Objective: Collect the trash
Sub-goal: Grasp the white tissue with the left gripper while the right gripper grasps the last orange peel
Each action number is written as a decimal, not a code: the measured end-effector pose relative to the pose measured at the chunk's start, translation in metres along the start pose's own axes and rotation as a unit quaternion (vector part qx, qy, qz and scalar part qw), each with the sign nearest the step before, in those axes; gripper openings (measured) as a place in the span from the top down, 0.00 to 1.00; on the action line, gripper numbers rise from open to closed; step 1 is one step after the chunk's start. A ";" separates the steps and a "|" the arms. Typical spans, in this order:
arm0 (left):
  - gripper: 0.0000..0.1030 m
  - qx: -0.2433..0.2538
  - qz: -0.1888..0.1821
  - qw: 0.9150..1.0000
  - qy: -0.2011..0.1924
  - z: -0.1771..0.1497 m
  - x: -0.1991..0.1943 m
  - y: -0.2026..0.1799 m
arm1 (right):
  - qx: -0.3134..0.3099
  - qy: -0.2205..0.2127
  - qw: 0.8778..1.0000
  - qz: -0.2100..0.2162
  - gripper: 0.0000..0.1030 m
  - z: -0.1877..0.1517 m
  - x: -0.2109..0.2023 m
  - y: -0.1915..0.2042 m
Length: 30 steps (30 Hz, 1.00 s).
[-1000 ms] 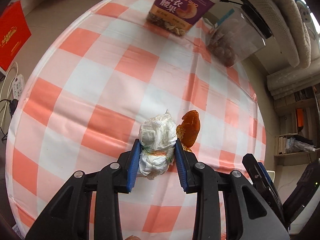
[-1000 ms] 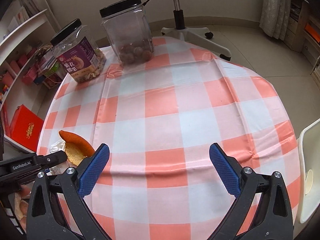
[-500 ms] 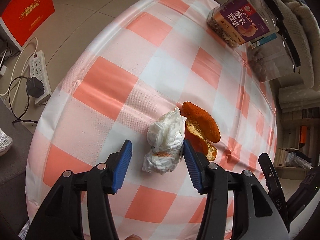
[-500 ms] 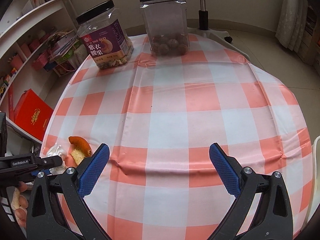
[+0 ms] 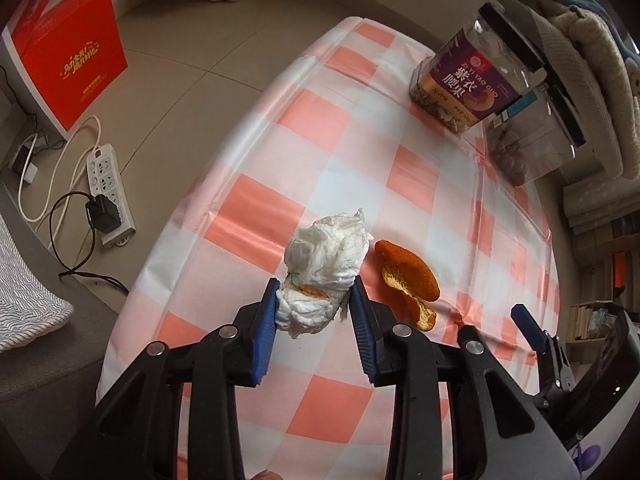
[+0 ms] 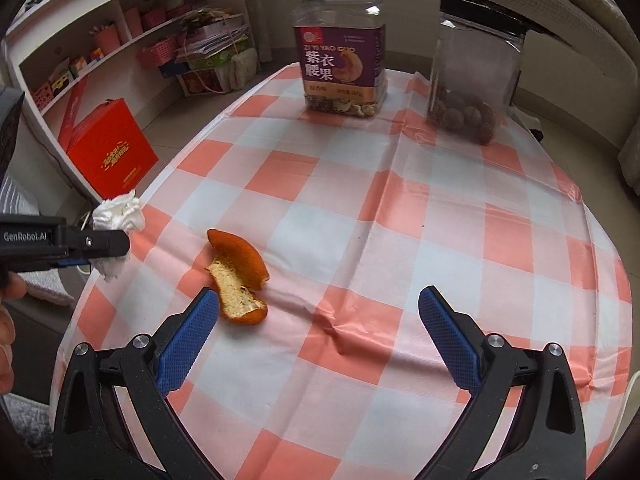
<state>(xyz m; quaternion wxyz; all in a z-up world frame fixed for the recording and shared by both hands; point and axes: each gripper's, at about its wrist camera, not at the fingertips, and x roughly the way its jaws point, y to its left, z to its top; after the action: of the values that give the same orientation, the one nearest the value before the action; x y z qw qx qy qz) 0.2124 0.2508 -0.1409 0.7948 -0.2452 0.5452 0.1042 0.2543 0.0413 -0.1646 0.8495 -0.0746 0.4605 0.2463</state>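
Observation:
My left gripper (image 5: 314, 300) is shut on a crumpled white tissue wad (image 5: 324, 264) and holds it above the checked tablecloth (image 5: 360, 152). An orange peel (image 5: 408, 276) lies on the cloth just right of it. In the right wrist view the peel (image 6: 238, 276) sits just ahead of my open, empty right gripper (image 6: 318, 312), beside its left fingertip (image 6: 200, 312). The left gripper (image 6: 96, 244) with the tissue (image 6: 118, 216) shows at the left edge there.
Two jars stand at the table's far edge: a purple-labelled nut jar (image 6: 340, 52) and a clear jar of round nuts (image 6: 472, 72). A red box (image 6: 108, 148), shelves (image 6: 120, 32) and a power strip (image 5: 108, 196) are on the floor side. An office chair (image 5: 580, 52) stands behind the jars.
The left gripper opened briefly around the tissue, then closed on it and lifted it off the cloth. The right gripper moved left and closer to the orange peel.

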 end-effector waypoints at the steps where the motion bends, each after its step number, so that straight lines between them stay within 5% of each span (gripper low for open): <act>1: 0.66 0.001 0.000 1.000 -0.010 0.002 -0.008 0.001 | -0.017 0.001 1.000 0.005 0.07 0.001 0.004 0.009; 9: 0.66 0.017 0.015 0.999 -0.033 0.005 -0.025 0.003 | -0.046 0.031 0.998 0.034 0.13 0.004 0.041 0.042; 12: 0.66 0.017 0.024 0.999 -0.036 0.005 -0.027 0.008 | -0.036 0.028 0.998 0.037 0.34 0.006 0.047 0.042; 14: 0.66 0.013 0.026 0.999 -0.038 0.006 -0.028 0.012 | -0.024 0.027 0.998 0.045 0.66 0.009 0.048 0.041; 16: 0.66 0.007 0.025 0.999 -0.038 0.007 -0.028 0.017 | -0.003 0.033 0.997 0.065 0.82 0.009 0.047 0.035; 30: 0.66 0.044 0.015 0.997 -0.068 -0.004 -0.045 -0.030 | 0.022 -0.027 0.999 0.008 0.86 0.002 -0.040 0.007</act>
<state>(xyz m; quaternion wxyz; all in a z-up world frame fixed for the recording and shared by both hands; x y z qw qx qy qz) 0.2048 0.2274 -0.0922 0.8383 -0.1937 0.4981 0.1083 0.2343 0.0344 -0.1298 0.8613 -0.0455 0.4430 0.2446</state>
